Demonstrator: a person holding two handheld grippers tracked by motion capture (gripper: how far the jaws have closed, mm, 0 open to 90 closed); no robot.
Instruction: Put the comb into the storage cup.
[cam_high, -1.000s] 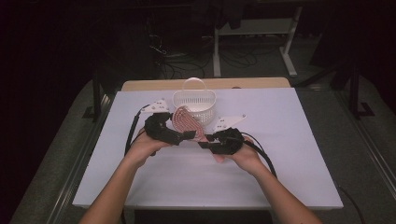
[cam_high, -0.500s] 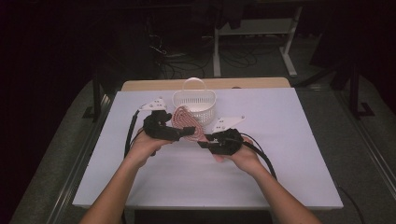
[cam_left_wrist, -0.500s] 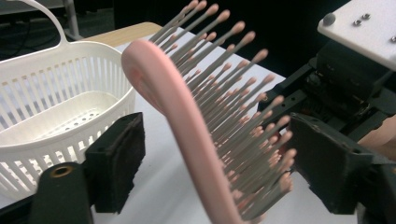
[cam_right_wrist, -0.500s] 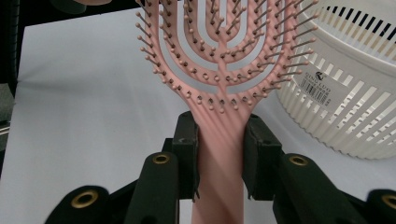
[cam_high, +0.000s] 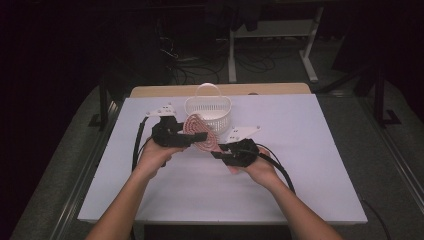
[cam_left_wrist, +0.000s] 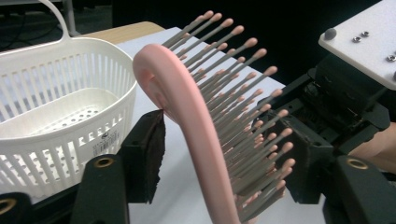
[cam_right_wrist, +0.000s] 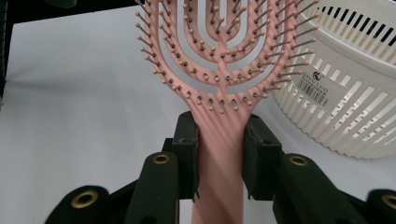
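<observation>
While held above the white table (cam_high: 310, 150) by its handle, pink hairbrush (cam_high: 200, 133) spans the gap between both grippers, long axis running from right gripper (cam_high: 220, 152) up and across toward left gripper (cam_high: 202, 136). Right gripper: jaws clamped on the flat pink handle, one pad on each side. Left gripper: jaws just been closing around the brush head, one pad touching the smooth curved back, opposite pad at the bristle tips; firm pressure not yet confirmed. Brush head: vented, looped ribs, grey bristles with rounded pink tips. White slotted plastic basket (cam_high: 207, 107) with handle stands just beyond, nearer the left gripper.
</observation>
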